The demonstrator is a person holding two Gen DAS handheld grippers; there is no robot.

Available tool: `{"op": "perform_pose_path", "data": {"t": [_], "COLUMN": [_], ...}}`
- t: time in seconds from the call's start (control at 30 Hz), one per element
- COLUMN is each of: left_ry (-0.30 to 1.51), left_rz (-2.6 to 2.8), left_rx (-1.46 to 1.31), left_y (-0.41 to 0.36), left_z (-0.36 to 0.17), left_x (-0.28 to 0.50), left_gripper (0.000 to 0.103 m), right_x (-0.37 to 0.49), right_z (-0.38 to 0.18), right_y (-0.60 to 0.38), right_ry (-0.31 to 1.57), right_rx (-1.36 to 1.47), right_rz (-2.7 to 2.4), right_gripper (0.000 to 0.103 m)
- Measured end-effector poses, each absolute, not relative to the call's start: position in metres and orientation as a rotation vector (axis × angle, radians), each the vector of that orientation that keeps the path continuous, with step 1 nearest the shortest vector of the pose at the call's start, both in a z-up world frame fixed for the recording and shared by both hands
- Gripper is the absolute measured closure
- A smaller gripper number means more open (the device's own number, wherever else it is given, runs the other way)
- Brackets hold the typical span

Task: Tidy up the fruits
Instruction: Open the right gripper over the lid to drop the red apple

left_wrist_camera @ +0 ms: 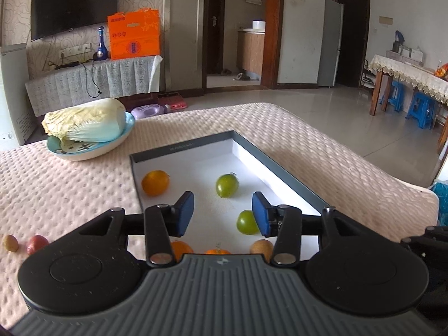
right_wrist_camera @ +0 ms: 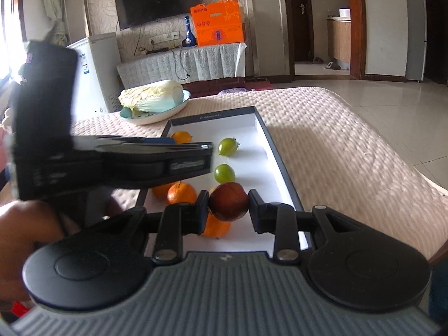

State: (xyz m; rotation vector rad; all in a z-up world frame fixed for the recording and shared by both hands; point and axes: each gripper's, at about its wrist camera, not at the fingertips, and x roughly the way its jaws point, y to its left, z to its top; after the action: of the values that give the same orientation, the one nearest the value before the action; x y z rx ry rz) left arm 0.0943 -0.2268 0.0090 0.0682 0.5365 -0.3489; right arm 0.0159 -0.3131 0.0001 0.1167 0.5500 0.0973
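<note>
A dark red round fruit [right_wrist_camera: 228,201] is gripped between the pads of the right tool [right_wrist_camera: 228,210], above the near end of the shallow grey box with a white floor [left_wrist_camera: 275,165] that lies on the table with the pink dotted cover [left_wrist_camera: 70,190]. The left tool [left_wrist_camera: 223,214] is seen partly open with nothing between its blue pads [left_wrist_camera: 185,212]; a green round fruit [left_wrist_camera: 246,222] lies in the box just beside the right-hand pad. Inside the box another green fruit [left_wrist_camera: 226,185] and an orange fruit [left_wrist_camera: 154,182] are found, while a small red fruit [left_wrist_camera: 37,244] and a small tan fruit [left_wrist_camera: 10,243] lie on the cover to the left of the box.
</note>
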Motion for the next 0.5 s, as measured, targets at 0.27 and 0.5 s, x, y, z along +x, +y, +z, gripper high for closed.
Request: {"op": "perform_pose_path", "data": {"t": [0.27, 0.5], "left_ry": [0.533, 0.53], "left_rz": [-0.33, -0.316], "left_rx": [0.062, 0.061], "left_y": [-0.206, -0.192], "left_z": [0.014, 0.015], "left_x": [0.09, 0.086], "left_gripper": [0.048, 0.046], "right_x": [0.033, 0.035], "right_z": [-0.005, -0.002], "right_y": [-0.312, -0.306], "right_ry": [0.521, 0.487], "right_rx": [0.101, 0.1], "right_rz": [0.07, 0.034], "right_gripper": [0.069, 0.062]}}
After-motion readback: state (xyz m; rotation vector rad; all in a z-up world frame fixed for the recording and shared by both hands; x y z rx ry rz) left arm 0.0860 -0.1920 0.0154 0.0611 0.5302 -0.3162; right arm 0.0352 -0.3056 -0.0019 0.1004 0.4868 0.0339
